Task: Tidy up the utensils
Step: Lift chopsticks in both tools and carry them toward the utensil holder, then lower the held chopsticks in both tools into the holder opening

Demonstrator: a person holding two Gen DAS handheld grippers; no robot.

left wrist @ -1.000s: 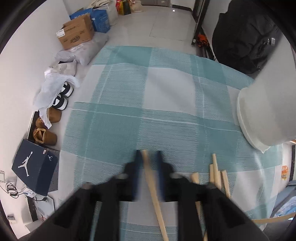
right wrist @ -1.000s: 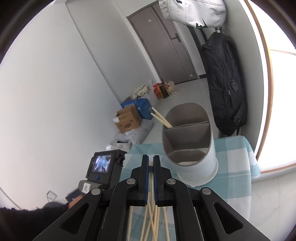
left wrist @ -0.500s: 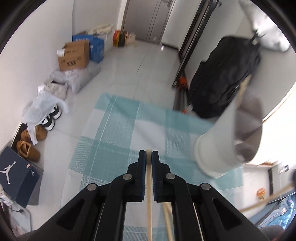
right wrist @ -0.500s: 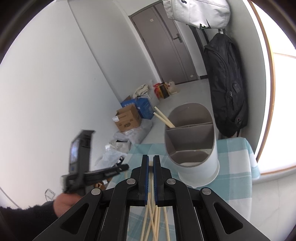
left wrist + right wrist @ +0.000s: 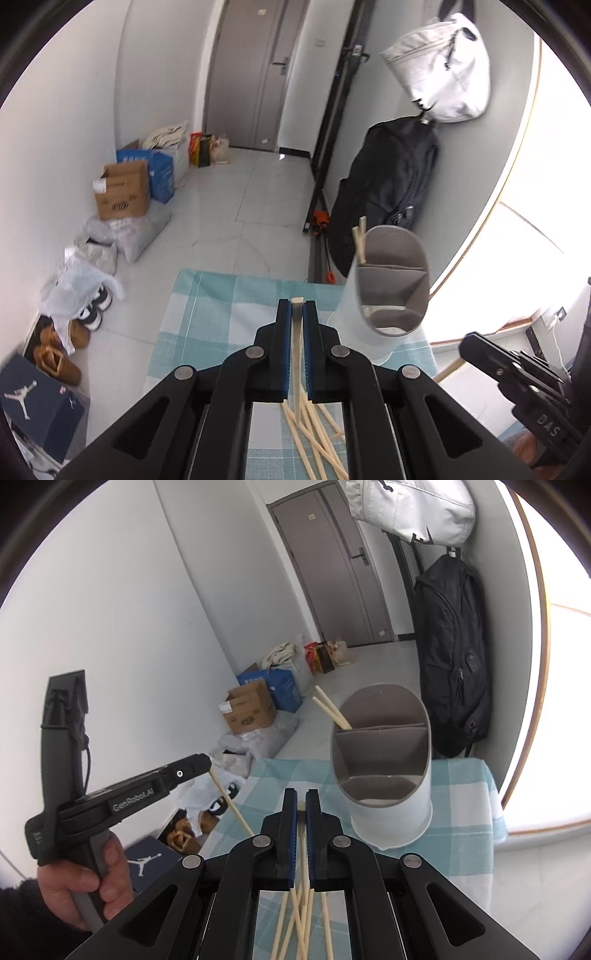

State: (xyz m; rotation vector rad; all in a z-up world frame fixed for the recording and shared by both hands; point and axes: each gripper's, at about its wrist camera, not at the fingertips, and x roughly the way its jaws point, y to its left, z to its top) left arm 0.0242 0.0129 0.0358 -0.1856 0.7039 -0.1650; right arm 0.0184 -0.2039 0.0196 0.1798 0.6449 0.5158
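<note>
Fingers (image 5: 283, 343) of the left gripper (image 5: 296, 314) clamped on one chopstick (image 5: 296, 350), pinched near its thick top end, thin end hanging free below, clear of the checked cloth (image 5: 207, 314). Right gripper (image 5: 301, 805) likewise closed on a second chopstick (image 5: 303, 843); whether lifted off the loose pile (image 5: 299, 926) or not, cannot tell.

Divided holder (image 5: 391, 288) at about two o'clock from the left fingertips, upright on the cloth, two sticks (image 5: 330, 710) already leaning in the far compartment.

Risks, as judgement:
- Long free end swinging on approach and striking the holder's rim, then pivoting out of the pads; cause, a grip so close to one end.
- Holder nudged or tipped, being light and standing near the table's edge.
- Both grippers converging on the same mouth and crossing sticks.
- Release too high, stick bouncing into the wrong compartment.
</note>
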